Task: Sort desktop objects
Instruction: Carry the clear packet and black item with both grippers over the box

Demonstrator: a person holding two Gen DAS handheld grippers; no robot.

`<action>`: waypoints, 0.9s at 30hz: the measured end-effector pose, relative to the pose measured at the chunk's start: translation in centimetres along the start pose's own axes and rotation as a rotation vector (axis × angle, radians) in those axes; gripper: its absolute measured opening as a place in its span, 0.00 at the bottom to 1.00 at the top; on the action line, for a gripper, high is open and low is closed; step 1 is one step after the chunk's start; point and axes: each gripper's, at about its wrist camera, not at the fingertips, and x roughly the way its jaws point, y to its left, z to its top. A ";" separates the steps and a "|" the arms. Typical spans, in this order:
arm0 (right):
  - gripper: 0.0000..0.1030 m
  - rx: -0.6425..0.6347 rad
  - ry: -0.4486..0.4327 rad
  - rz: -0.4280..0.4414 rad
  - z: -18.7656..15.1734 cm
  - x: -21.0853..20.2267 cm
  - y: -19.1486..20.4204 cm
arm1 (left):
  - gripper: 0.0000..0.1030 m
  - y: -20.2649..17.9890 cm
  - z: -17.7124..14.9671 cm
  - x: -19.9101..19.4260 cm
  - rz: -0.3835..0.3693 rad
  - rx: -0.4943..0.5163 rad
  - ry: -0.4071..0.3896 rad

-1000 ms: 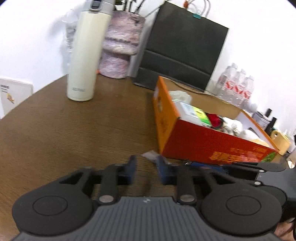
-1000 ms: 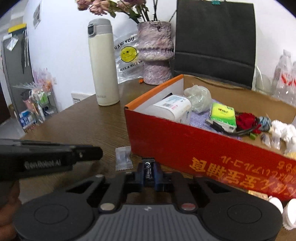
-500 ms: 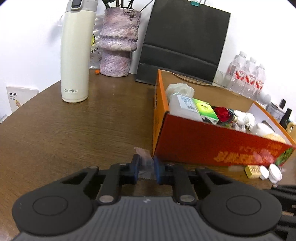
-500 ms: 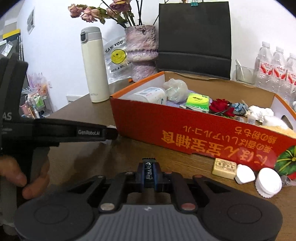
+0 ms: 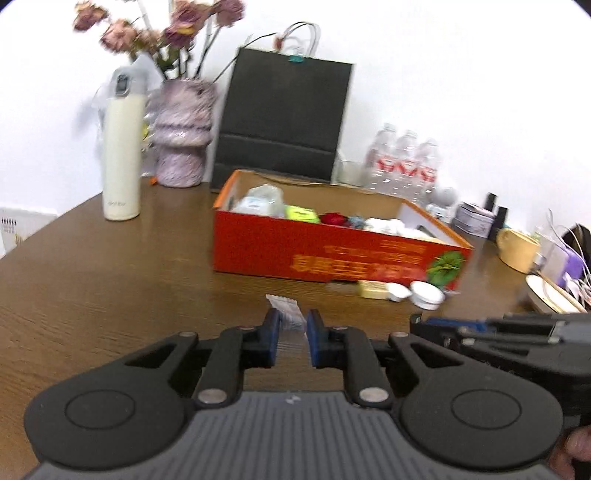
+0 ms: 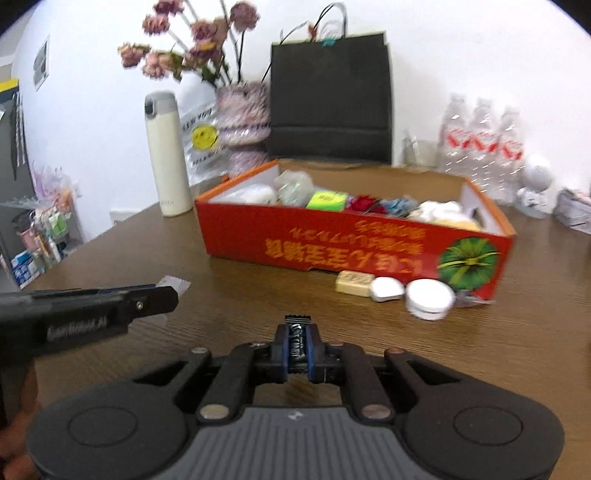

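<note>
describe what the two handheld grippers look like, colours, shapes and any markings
Both match: the left gripper and right gripper each have a ribbed grey body flanked by two round black discs, black linkage arms with silver pivot pins, and black fingers faced with blue pads. White lettering runs along the left gripper's side in the right wrist view.

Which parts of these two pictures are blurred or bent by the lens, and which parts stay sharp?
Left wrist view: the red box and flowers are smeared, the table edge curves, the left tongs stay sharp. Right wrist view: water bottles blur, the right tongs are clear.
</note>
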 end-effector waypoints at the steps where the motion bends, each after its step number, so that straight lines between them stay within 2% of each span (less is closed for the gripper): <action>1: 0.08 0.001 -0.017 -0.009 0.0 -0.9 -0.1 | 0.16 -0.6 0.1 -0.6 -0.015 -0.004 -0.001; 10: 0.08 0.045 -0.165 -0.052 -1.4 -8.9 -1.1 | 0.16 -4.8 -1.4 -6.7 -0.035 0.091 -0.127; 14: 0.08 0.039 -0.238 -0.054 -3.0 -11.8 -0.8 | 0.16 -5.0 -2.8 -8.3 -0.035 0.095 -0.156; 17: 0.08 0.021 -0.283 -0.070 -3.9 -13.0 -0.4 | 0.16 -5.0 -3.1 -9.5 -0.033 0.098 -0.214; 19: 0.08 0.010 -0.292 -0.083 -4.0 -13.2 -0.3 | 0.16 -5.2 -2.6 -9.7 -0.035 0.123 -0.249; 23: 0.08 0.009 -0.282 -0.103 -2.8 -12.1 -1.1 | 0.16 -4.8 -0.3 -8.0 -0.045 0.109 -0.235; 27: 0.08 0.017 -0.273 -0.122 -0.2 -9.7 -2.6 | 0.16 -4.5 2.9 -5.1 -0.038 0.093 -0.236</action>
